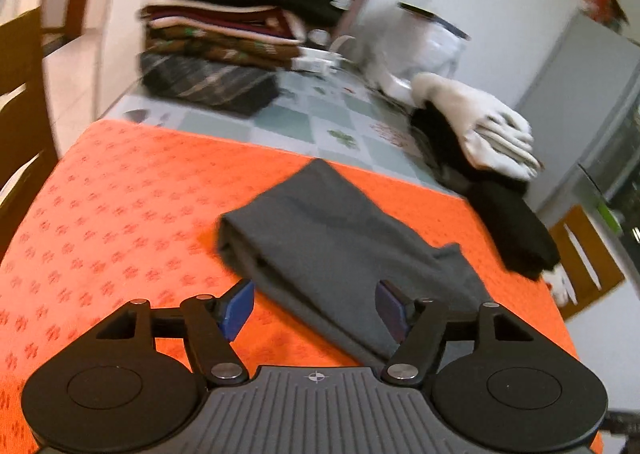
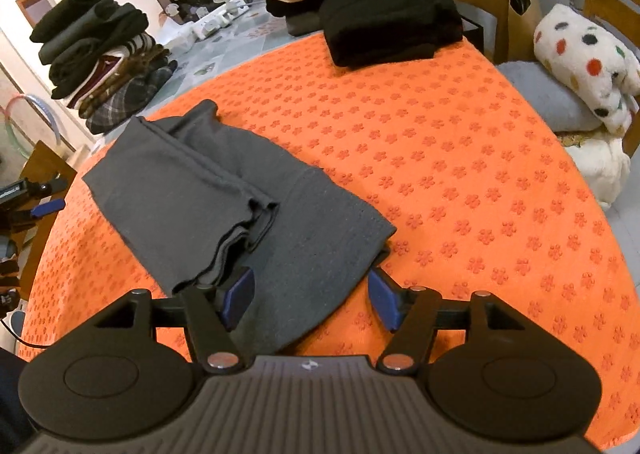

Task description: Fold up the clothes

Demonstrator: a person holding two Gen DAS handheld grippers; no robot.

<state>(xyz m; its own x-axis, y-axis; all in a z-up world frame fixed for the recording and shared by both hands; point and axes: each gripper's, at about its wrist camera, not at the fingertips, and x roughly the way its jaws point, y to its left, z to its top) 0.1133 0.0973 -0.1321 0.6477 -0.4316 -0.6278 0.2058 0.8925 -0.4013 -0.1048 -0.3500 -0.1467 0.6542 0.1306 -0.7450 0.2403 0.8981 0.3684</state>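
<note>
Grey garment (image 2: 224,189) lies folded, layered edges showing, on the orange patterned cloth (image 2: 460,181) (left wrist view is motion-blurred). Left gripper (image 1: 316,308): released, above the garment's near edge. Right gripper (image 2: 308,304): spread wide, straddling its corner. Far left, stacked folded clothes (image 2: 100,53); far centre, black folded pile (image 2: 392,25).

No readable text, brand or number is showing in either view. A small round crosshair mark (image 1: 315,376) is sitting on one gripper's ribbed body; a fainter one (image 2: 309,364) is showing on the other's.
</note>
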